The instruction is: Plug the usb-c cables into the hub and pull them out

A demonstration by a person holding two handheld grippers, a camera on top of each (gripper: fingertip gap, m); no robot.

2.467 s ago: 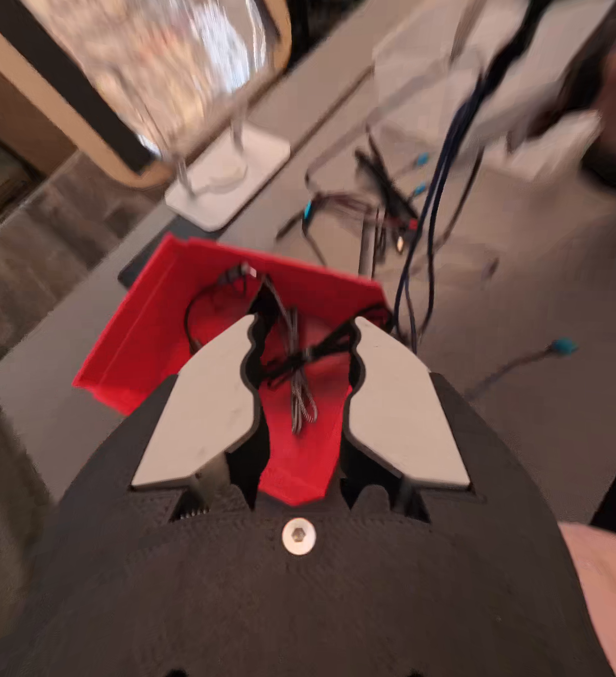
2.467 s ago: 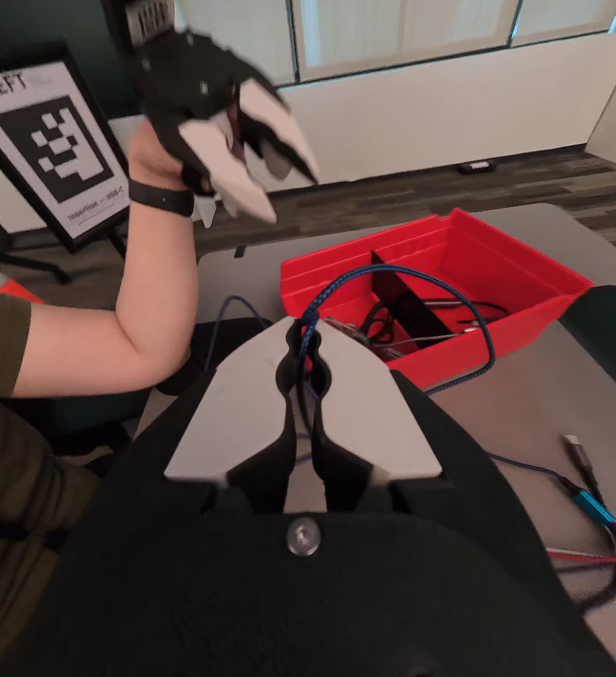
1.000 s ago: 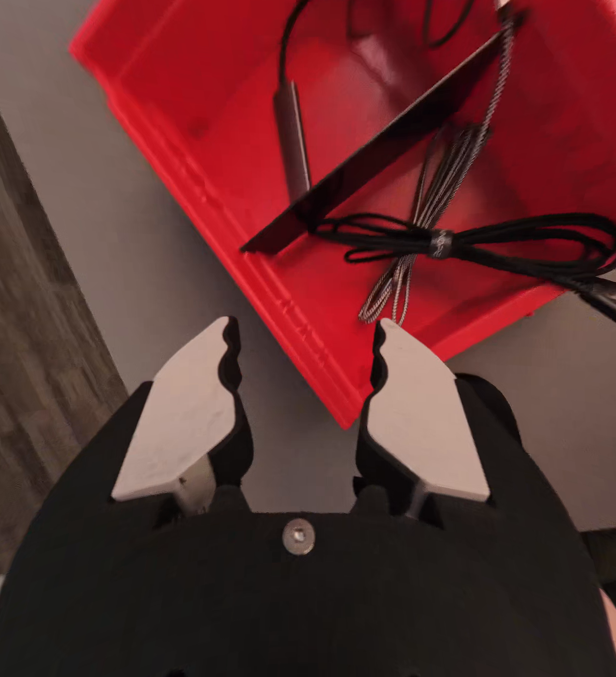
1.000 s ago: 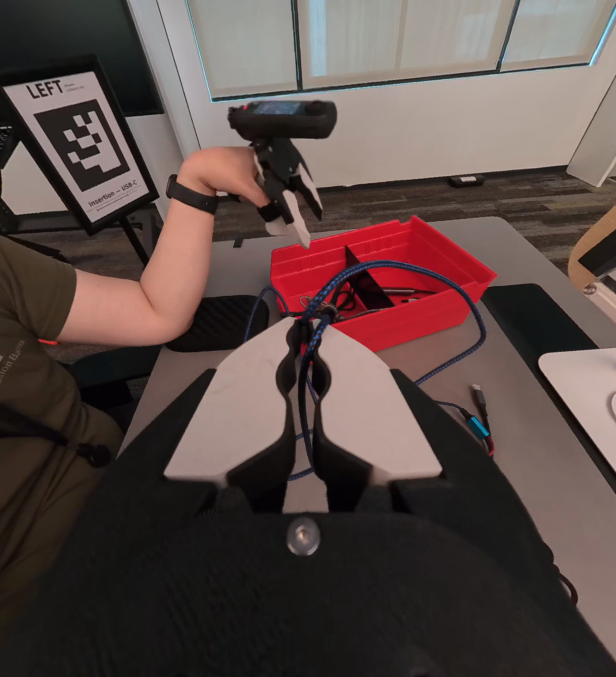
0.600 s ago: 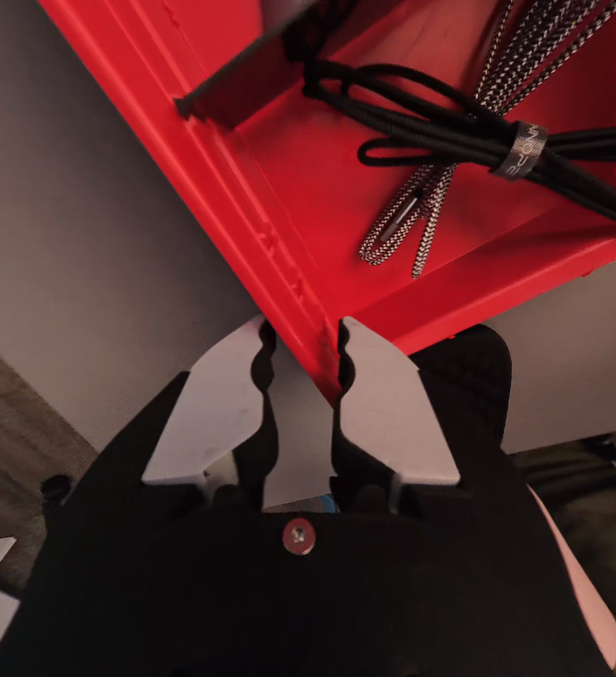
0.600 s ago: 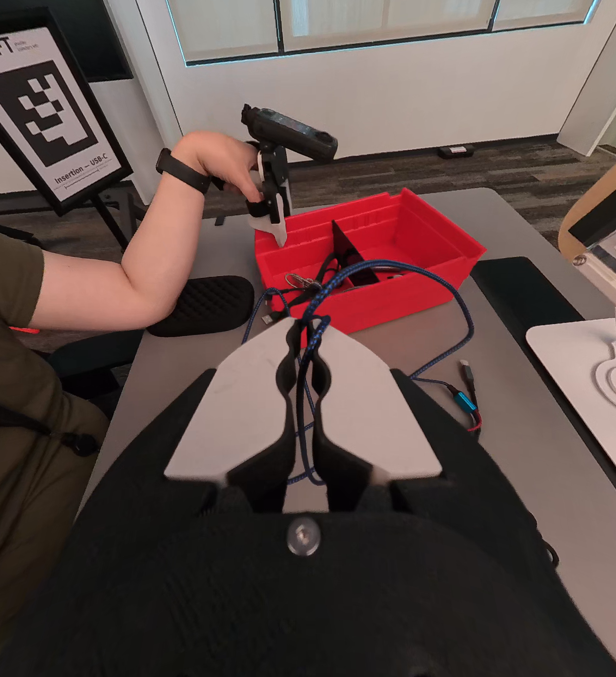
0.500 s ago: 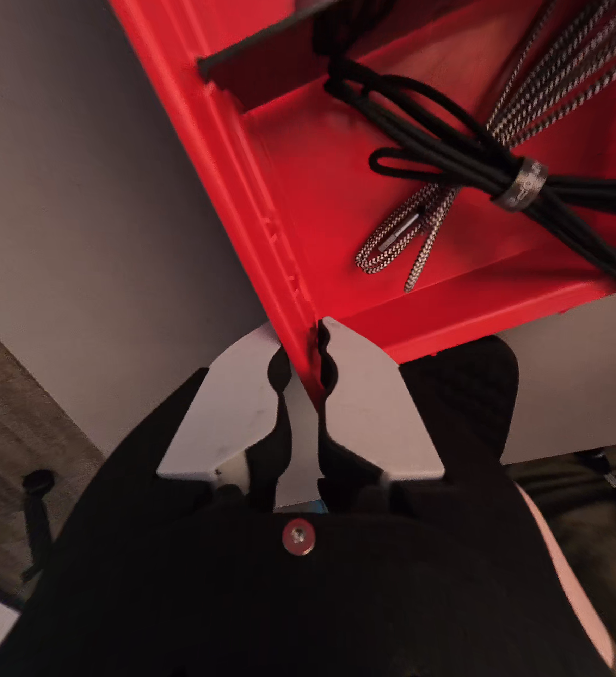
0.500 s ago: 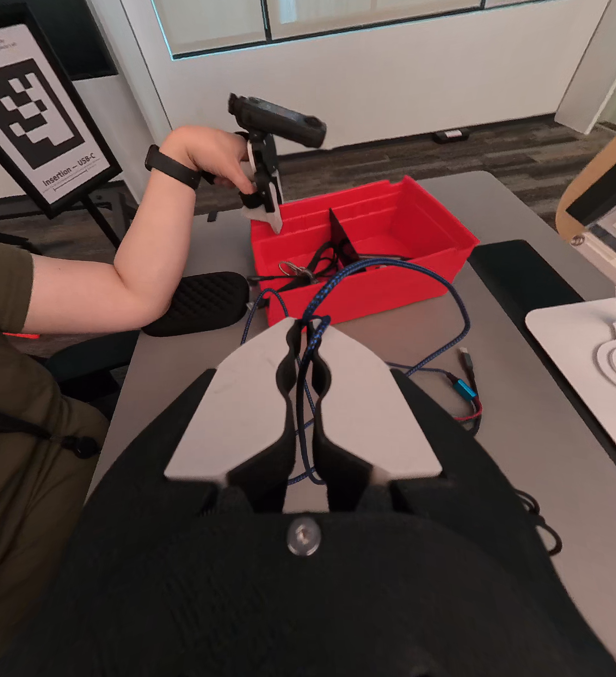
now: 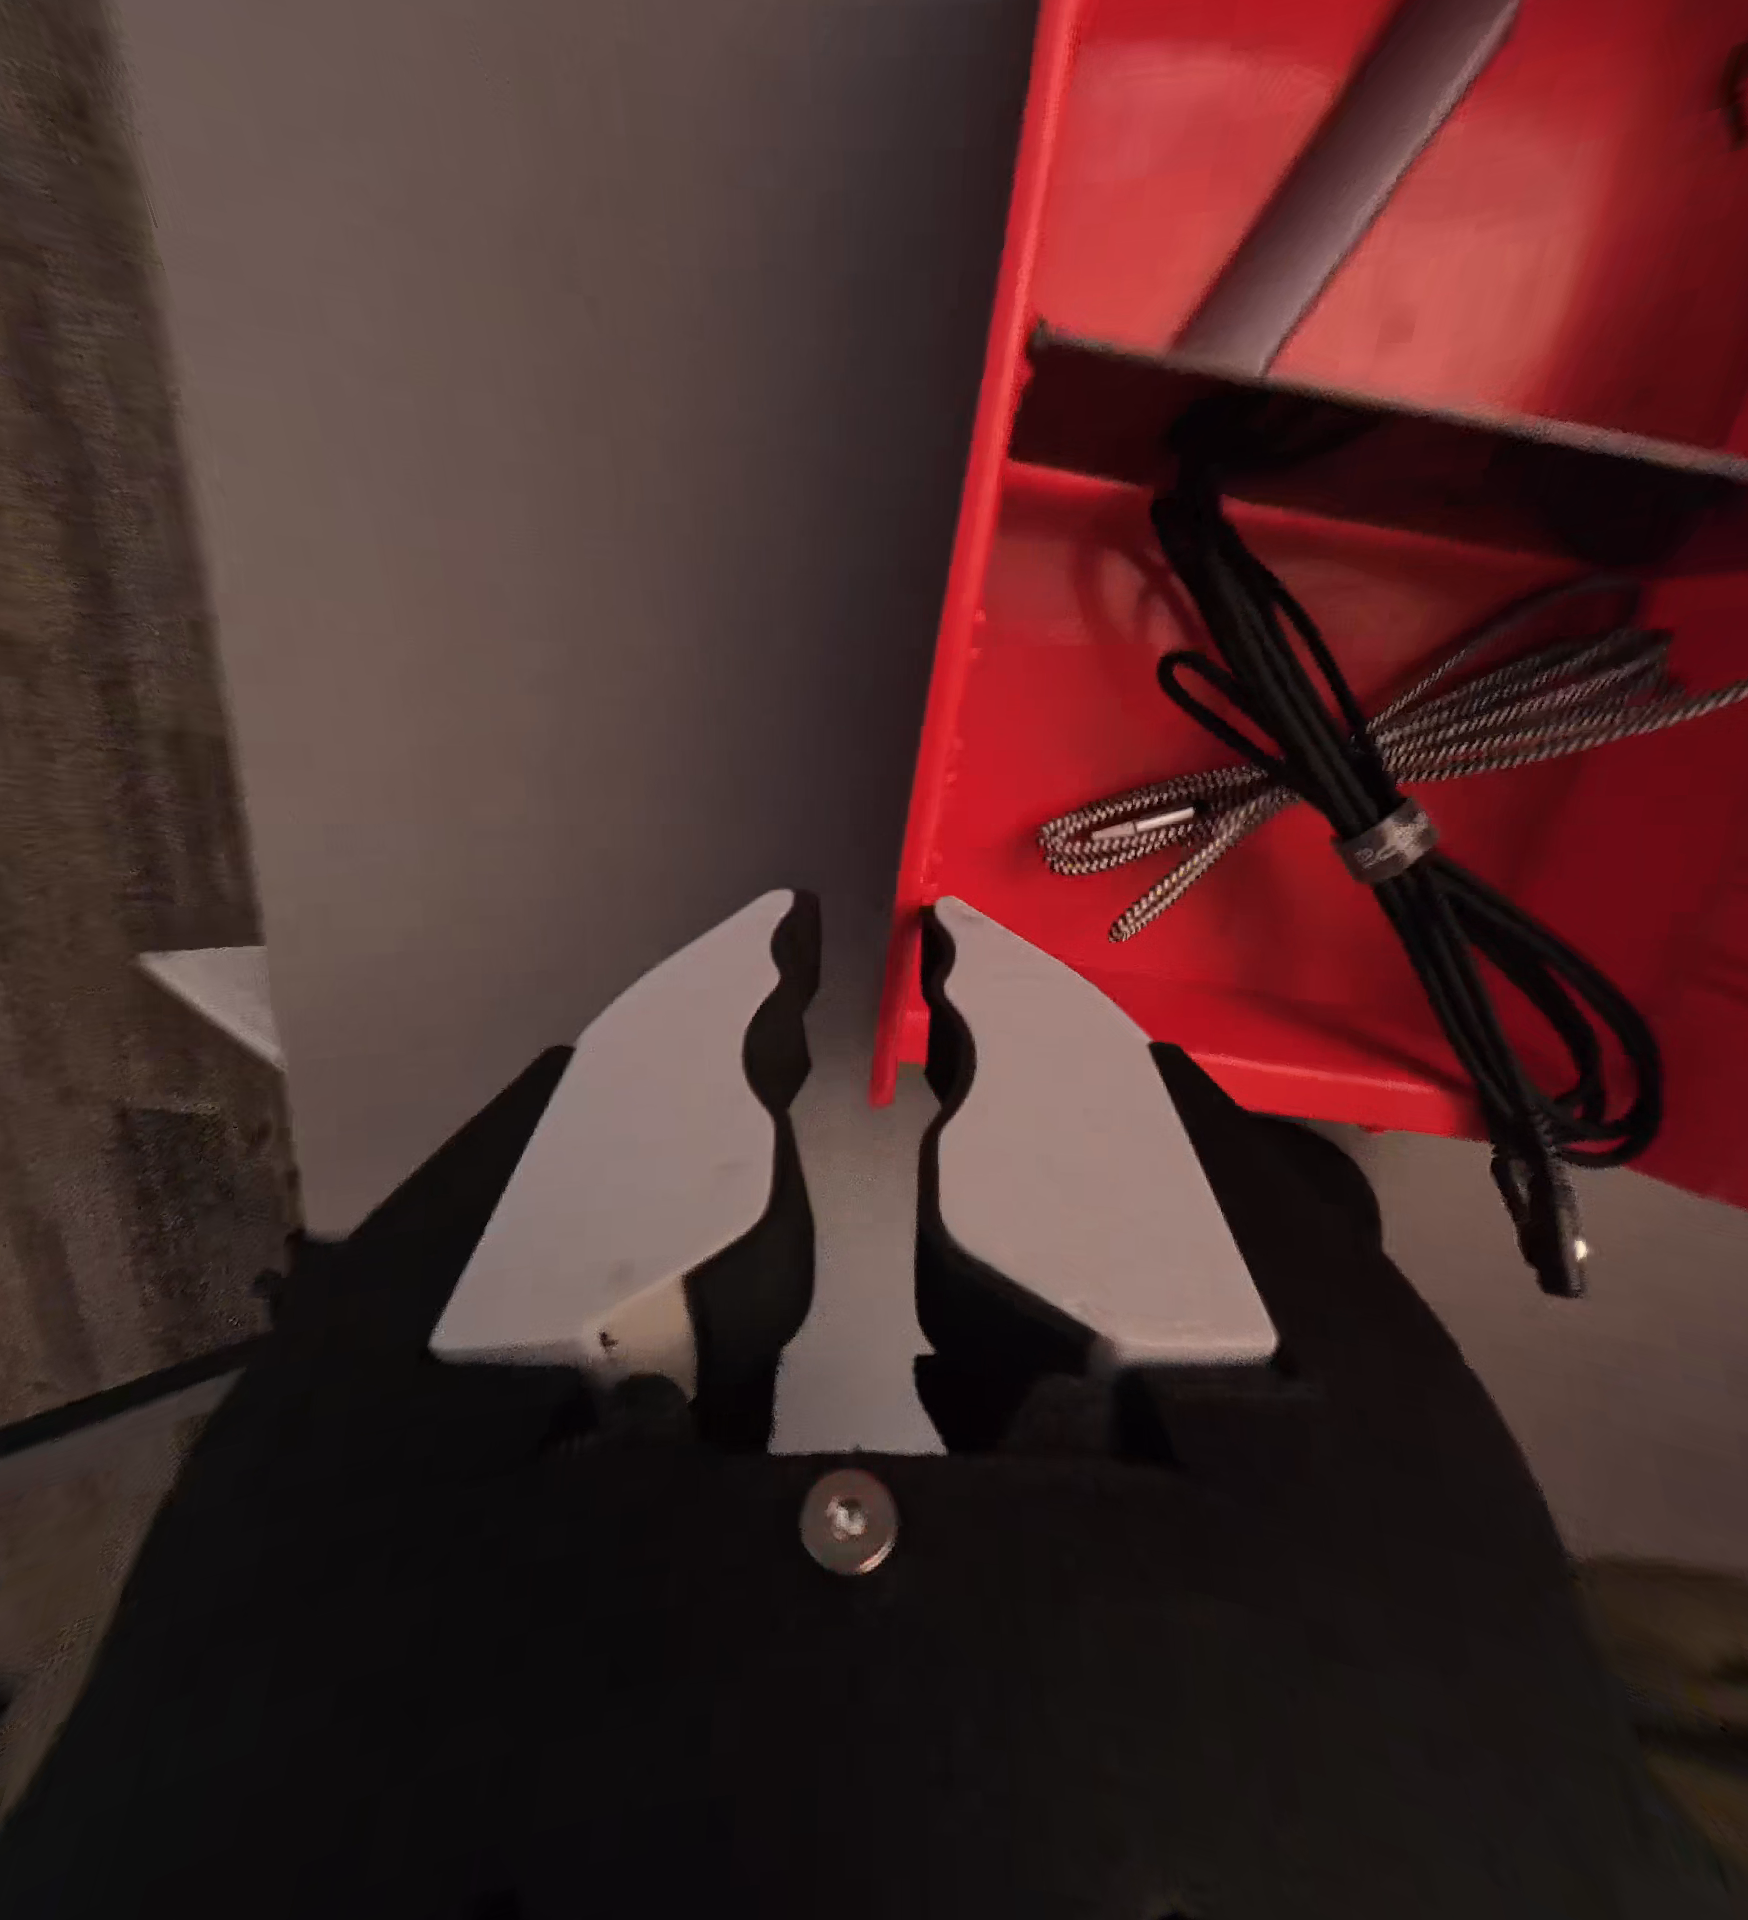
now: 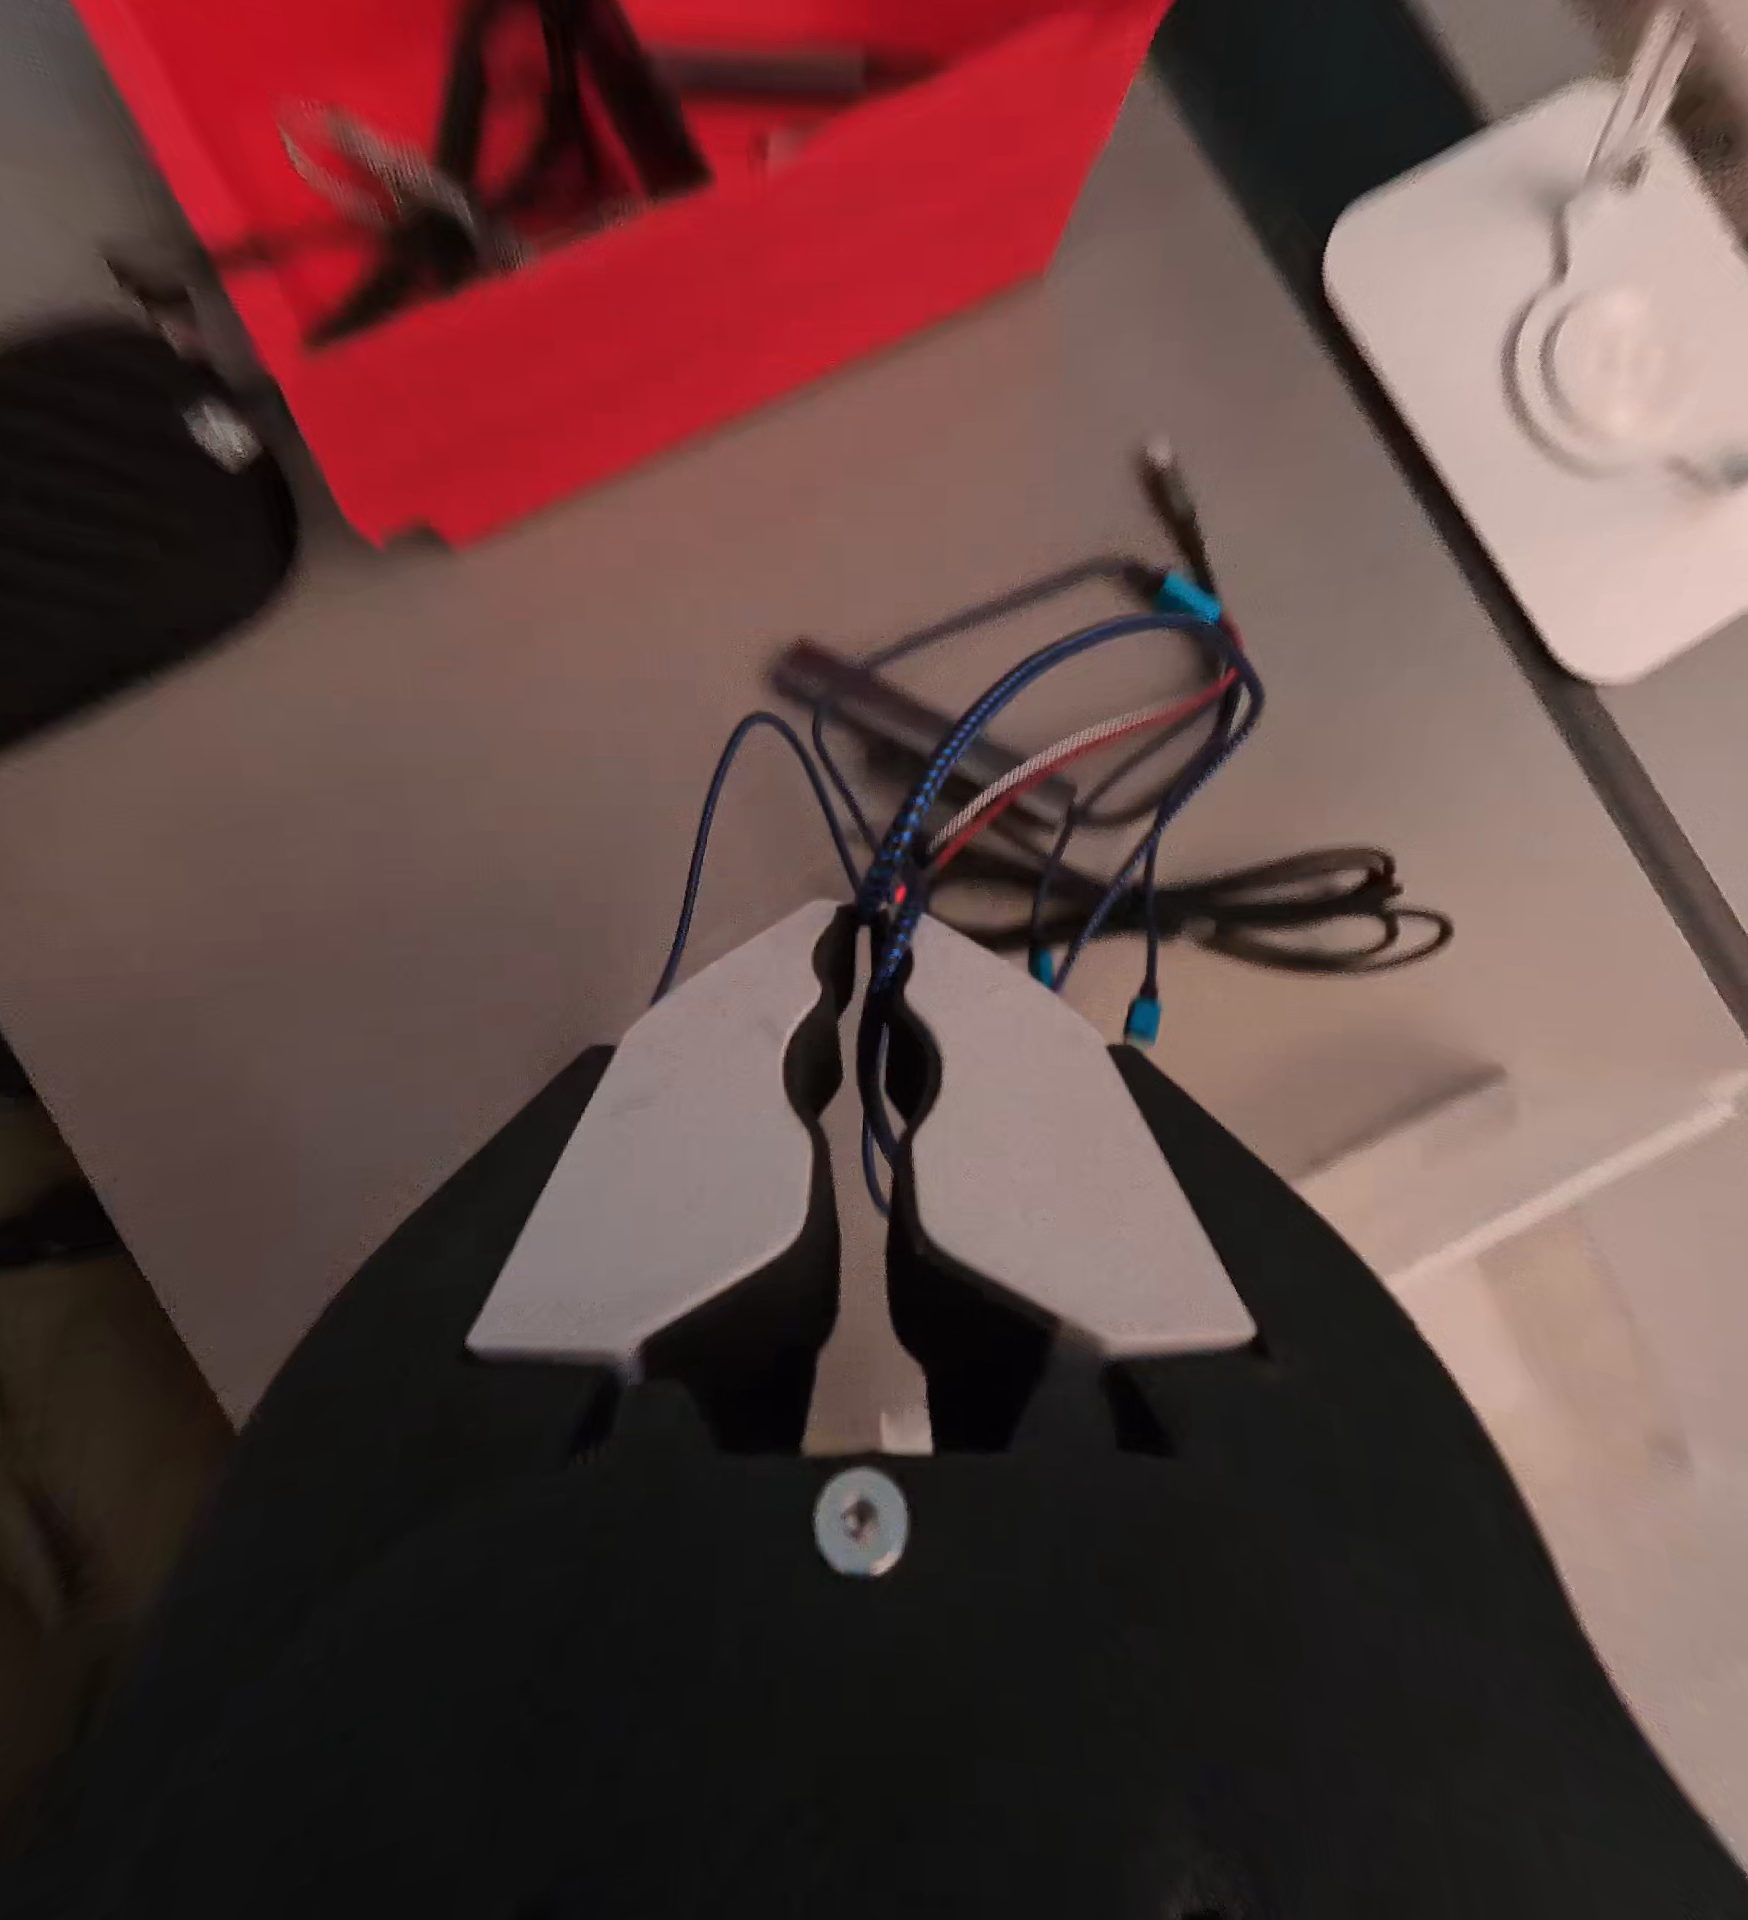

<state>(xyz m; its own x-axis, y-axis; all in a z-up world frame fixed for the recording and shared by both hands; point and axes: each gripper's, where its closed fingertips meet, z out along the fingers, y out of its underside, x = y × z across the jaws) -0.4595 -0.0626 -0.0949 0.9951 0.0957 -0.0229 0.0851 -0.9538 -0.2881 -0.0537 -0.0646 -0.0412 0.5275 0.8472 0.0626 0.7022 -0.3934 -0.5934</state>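
Note:
My left gripper (image 9: 867, 906) straddles the corner wall of the red bin (image 9: 963, 623). Its jaws are nearly closed, the wall against the right finger (image 9: 1067, 1122). Inside the bin lie a tied black cable bundle (image 9: 1369, 790), a grey braided cable (image 9: 1213, 821) and, past a black divider (image 9: 1472, 457), a grey hub (image 9: 1348, 177). My right gripper (image 10: 875, 920) is shut on a blue braided cable (image 10: 937, 790) above the table. Another dark grey hub (image 10: 911, 727) lies beneath among cables with blue plugs (image 10: 1187, 597).
The red bin (image 10: 693, 312) stands at the back of the grey table. A black padded rest (image 10: 70, 540) lies left of it. A white stand base (image 10: 1576, 364) is at the right, a white box (image 10: 1576, 1299) at the near right, a black cable coil (image 10: 1265, 904) on the table. The grippers' ends are close to 40 cm from one another. My right gripper's tips are some 20 cm from the dark grey hub (image 10: 911, 727).
My left gripper came down over the bin's corner and closed on its wall; the bin has since turned in view. My right gripper tipped down toward the table, still holding the blue cable.

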